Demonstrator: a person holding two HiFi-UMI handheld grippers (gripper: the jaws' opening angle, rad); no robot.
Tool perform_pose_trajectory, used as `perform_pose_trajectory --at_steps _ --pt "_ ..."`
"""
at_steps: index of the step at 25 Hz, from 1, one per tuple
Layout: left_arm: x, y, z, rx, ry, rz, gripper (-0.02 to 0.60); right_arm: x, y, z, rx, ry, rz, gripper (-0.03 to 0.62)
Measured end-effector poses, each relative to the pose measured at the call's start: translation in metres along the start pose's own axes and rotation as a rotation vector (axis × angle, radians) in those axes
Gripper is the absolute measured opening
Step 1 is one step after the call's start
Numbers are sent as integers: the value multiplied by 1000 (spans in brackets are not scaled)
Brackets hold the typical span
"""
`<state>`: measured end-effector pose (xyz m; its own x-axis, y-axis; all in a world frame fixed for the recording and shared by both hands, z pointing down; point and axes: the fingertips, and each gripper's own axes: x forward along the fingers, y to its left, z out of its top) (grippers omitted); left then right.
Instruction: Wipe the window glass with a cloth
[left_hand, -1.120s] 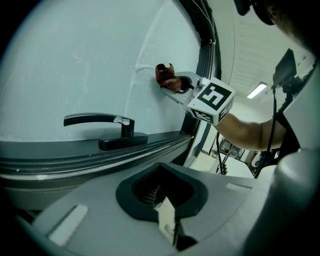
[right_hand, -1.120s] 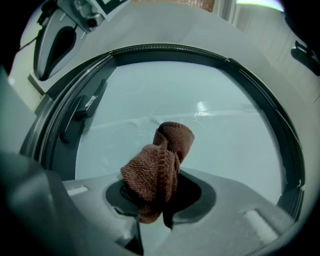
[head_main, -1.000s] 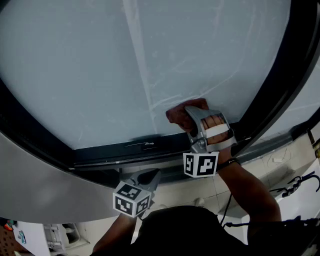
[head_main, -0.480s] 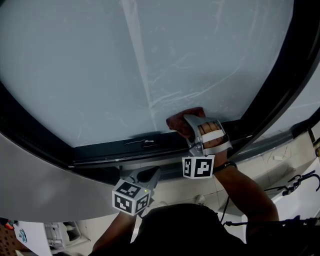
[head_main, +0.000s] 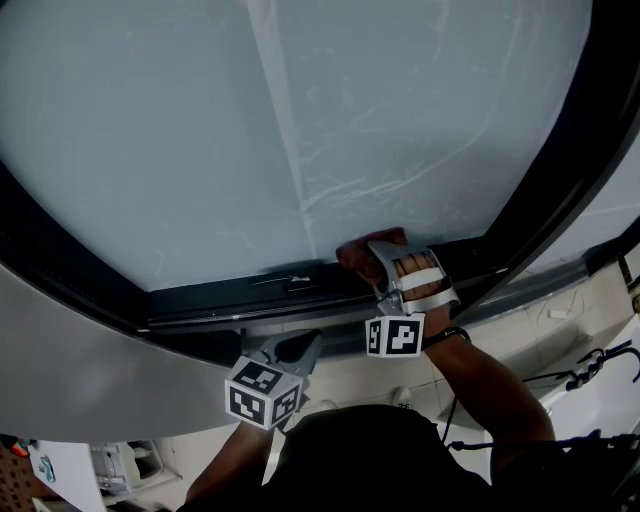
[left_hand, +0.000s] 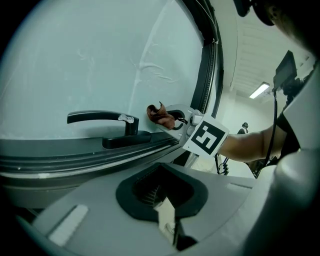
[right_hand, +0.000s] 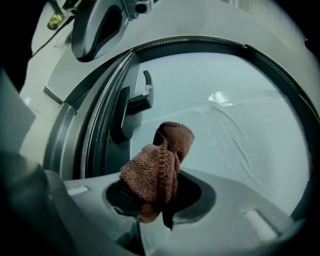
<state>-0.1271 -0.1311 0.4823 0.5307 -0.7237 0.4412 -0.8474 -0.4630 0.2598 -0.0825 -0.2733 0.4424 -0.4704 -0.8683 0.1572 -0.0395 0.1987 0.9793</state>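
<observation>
Brown knitted cloth (right_hand: 159, 167) is clamped in our right tool (right_hand: 150, 212), low on the pale frosted window glass (head_main: 200, 130) by its black frame (head_main: 230, 300). Our left tool (left_hand: 167, 220) hangs closed and empty. We judge wiping is under way, and the next stroke should sweep upward.

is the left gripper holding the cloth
No, the left gripper is shut on nothing; the cloth is clamped in the right gripper.

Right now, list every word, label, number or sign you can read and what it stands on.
None readable.
Left marker cube and right marker cube: black-and-white square patterns, no letters.
Pale sticker on the window handle: too blurred to read.
</observation>
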Motion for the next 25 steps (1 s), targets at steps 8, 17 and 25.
perform_pose_trajectory --at_steps 8,17,25 --pt "0 0 -1 2 1 -2 17 4 24 -4 4 14 83 100" --pt "0 -1 0 10 0 -10 17 5 26 -4 -4 30 82 95" --pt "-10 4 0 16 -17 -1 17 5 26 -4 -22 41 66 95"
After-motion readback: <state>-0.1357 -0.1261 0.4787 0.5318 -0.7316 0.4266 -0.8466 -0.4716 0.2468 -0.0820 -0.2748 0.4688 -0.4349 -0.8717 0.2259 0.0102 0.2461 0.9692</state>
